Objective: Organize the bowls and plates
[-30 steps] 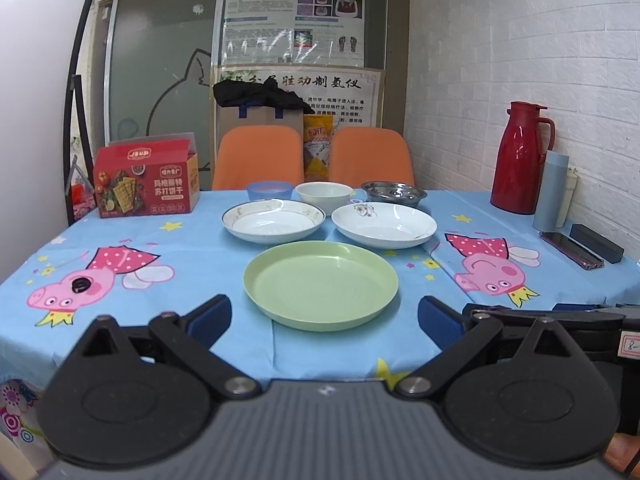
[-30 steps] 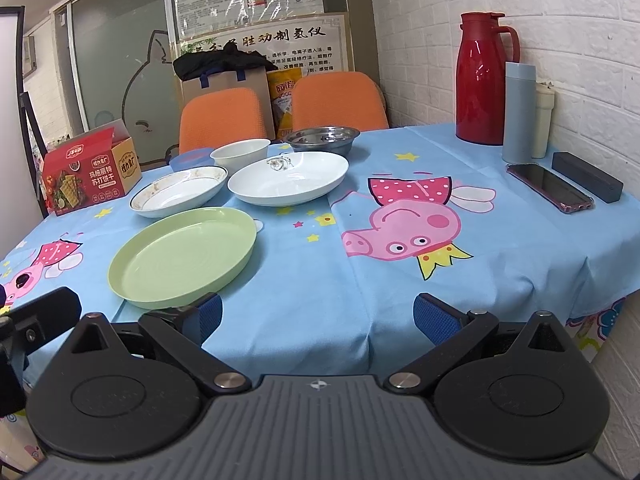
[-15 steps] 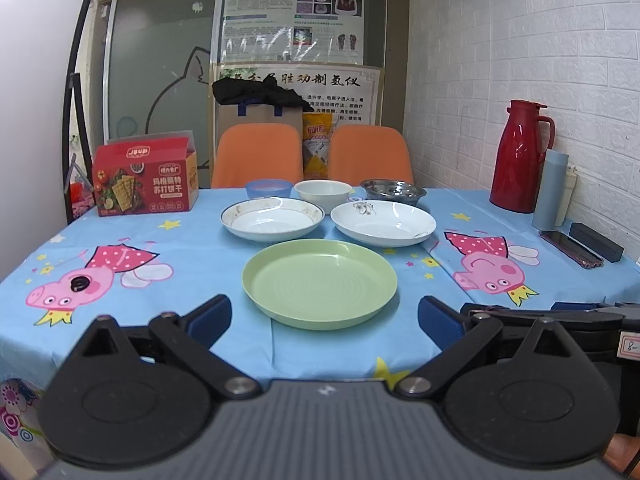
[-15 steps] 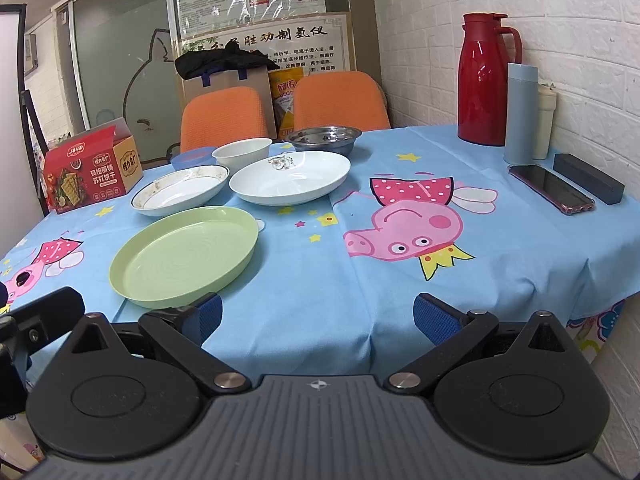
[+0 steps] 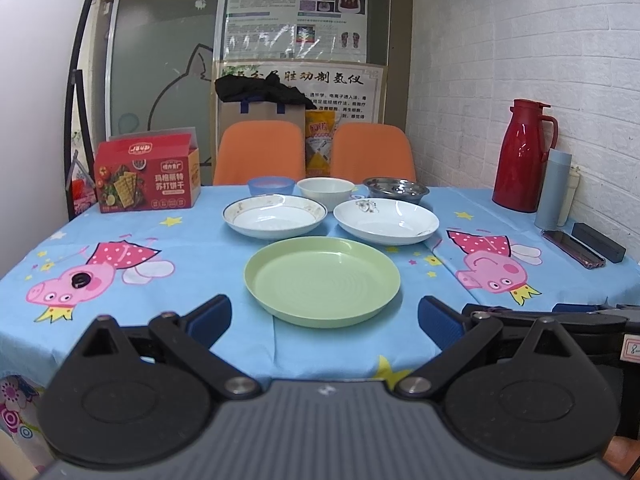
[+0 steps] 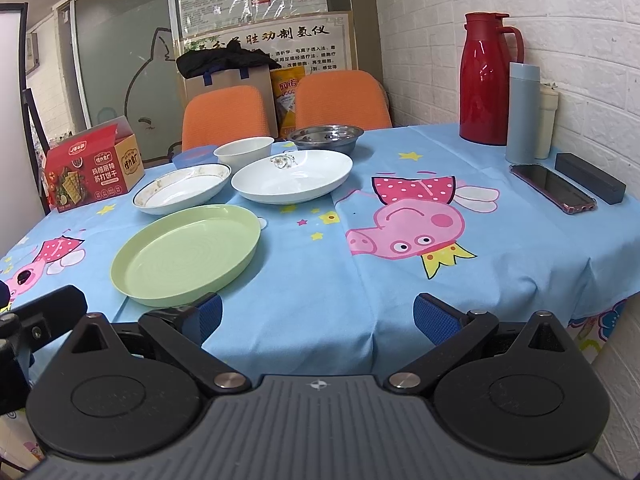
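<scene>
A green plate (image 5: 322, 280) (image 6: 186, 254) lies nearest on the table. Behind it lie a gold-rimmed white plate (image 5: 274, 216) (image 6: 182, 194) on the left and a plain white plate (image 5: 386, 221) (image 6: 292, 176) on the right. Further back stand a blue bowl (image 5: 271, 186), a white bowl (image 5: 325, 192) (image 6: 243, 153) and a steel bowl (image 5: 395, 189) (image 6: 326, 137). My left gripper (image 5: 324, 318) is open and empty at the table's near edge, in front of the green plate. My right gripper (image 6: 316, 318) is open and empty at the near edge, right of the green plate.
The table wears a blue cartoon-pig cloth (image 6: 404, 232). A red cracker box (image 5: 146, 176) stands at the back left. A red thermos (image 6: 484, 80), a blue flask (image 6: 522, 114), a phone (image 6: 552, 188) and a black case (image 6: 588, 178) are along the right wall. Two orange chairs (image 5: 258, 152) stand behind.
Both grippers have drifted very slightly; the view of the table is almost the same. Nothing on the table has moved.
</scene>
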Demonstrator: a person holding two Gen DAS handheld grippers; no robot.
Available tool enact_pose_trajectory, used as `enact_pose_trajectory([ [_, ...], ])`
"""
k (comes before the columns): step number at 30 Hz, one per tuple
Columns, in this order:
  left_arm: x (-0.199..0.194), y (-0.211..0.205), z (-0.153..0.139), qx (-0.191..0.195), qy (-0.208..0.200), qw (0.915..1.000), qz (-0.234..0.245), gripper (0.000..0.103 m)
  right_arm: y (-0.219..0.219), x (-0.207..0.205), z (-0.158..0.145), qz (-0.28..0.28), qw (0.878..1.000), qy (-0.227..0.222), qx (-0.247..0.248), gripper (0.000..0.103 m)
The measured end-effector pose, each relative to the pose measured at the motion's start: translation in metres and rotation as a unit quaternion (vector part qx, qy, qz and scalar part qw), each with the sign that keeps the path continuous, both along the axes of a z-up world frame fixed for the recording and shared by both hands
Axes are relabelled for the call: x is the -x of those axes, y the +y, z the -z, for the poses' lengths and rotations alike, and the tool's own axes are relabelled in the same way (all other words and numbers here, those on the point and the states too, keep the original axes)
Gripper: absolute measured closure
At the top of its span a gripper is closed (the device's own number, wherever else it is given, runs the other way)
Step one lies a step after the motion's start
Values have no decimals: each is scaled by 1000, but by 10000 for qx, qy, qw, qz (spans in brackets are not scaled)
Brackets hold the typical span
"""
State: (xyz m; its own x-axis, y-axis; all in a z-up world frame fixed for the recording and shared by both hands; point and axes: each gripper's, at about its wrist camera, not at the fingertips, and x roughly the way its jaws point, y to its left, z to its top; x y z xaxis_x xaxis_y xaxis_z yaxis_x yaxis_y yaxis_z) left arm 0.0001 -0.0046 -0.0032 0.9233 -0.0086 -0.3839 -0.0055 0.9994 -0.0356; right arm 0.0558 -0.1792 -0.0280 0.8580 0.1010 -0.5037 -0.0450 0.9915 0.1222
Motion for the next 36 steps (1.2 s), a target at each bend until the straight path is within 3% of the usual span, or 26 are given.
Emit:
enact_pose_trajectory([
  [26, -53, 9, 18, 118, 562, 9983, 61, 5, -8, -32, 19, -14, 9994, 335, -121, 0],
  [36, -108, 39, 7, 390, 858, 9955, -90, 5, 3, -82, 21, -108, 9975, 680, -134, 0],
])
